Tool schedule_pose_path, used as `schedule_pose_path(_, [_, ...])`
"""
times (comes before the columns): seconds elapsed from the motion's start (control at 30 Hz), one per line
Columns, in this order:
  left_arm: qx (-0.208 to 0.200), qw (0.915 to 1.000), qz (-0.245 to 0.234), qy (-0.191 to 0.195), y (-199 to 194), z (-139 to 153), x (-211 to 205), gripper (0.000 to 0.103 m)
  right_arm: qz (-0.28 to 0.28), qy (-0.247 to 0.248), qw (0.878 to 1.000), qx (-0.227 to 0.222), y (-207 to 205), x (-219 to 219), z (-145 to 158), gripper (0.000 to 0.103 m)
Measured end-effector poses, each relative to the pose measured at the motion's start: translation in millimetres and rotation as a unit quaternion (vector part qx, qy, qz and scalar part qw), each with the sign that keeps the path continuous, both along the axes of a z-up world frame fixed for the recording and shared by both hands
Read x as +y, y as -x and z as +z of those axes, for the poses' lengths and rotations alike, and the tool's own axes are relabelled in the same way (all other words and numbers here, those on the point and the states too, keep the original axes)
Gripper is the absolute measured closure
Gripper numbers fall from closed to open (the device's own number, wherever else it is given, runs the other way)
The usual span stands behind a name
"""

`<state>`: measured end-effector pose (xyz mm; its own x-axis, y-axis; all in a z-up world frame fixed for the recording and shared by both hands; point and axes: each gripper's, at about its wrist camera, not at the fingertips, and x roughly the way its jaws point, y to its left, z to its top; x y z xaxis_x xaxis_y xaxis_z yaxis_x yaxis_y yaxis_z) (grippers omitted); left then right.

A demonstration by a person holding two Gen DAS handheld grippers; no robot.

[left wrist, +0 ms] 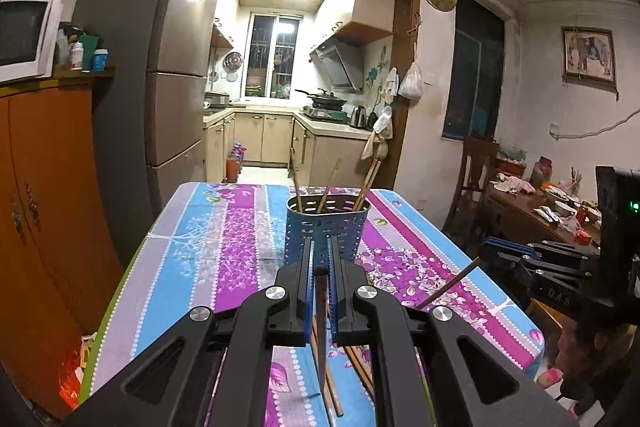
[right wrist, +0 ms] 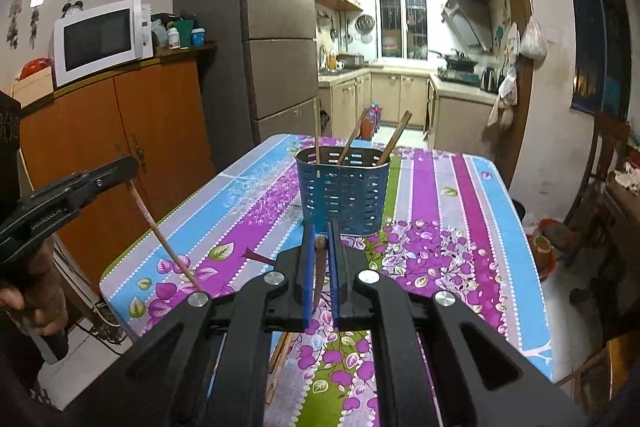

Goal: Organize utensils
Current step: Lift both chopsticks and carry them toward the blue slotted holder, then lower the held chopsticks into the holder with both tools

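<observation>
My left tool (left wrist: 320,263), stamped "GenRobot.AI", is clamped on one chopstick (left wrist: 321,307); my right tool (right wrist: 319,239), marked "DAS", pinches another chopstick (right wrist: 319,267). Both hang above the desk (right wrist: 460,211), near the blue holder (right wrist: 343,187) with four chopsticks inside.

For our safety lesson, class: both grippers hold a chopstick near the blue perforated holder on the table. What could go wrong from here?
1. Each gripper, left gripper and right gripper, pinches its brown wooden chopstick near one end, so the long free part could swing or slip out.
2. The blue perforated metal holder already has chopsticks leaning at angles; a new one could catch on them.
3. A knock might tip the holder on the striped floral tablecloth.
</observation>
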<state>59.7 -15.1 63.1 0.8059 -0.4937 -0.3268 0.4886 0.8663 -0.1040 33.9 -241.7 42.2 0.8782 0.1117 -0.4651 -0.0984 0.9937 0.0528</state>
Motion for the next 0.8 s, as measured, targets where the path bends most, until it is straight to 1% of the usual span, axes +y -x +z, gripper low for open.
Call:
schedule_pose_path(0.17, [-0.013, 0.9998, -0.009, -0.013, -9.8, 13.9, -9.0, 0.096, 0.005, -0.015, 1.000, 0.017, -5.3, -6.0, 12.2, 0.098])
schedule_pose_path(0.27, [-0.011, 0.9997, -0.018, -0.016, -20.6, 22.8, -14.5, 0.096, 0.009, -0.020, 1.000, 0.020, -7.7, -6.7, 22.1, 0.098])
schedule_pose_path(0.43, [-0.003, 0.9992, -0.028, -0.030, -33.8, 28.5, -25.9, 0.096, 0.011, -0.023, 0.999, 0.034, -16.3, -7.2, 35.3, 0.098])
schedule_pose_path(0.57, [-0.005, 0.9985, -0.020, -0.050, -41.9, 30.1, -35.2, 0.096, 0.012, -0.024, 0.999, 0.046, -27.9, -10.1, 43.2, 0.098])
schedule_pose_path(0.8, [-0.011, 0.9966, 0.003, -0.082, -51.7, 31.4, -52.3, 0.096, 0.018, -0.029, 0.997, 0.071, -53.2, -10.4, 47.0, 0.098])
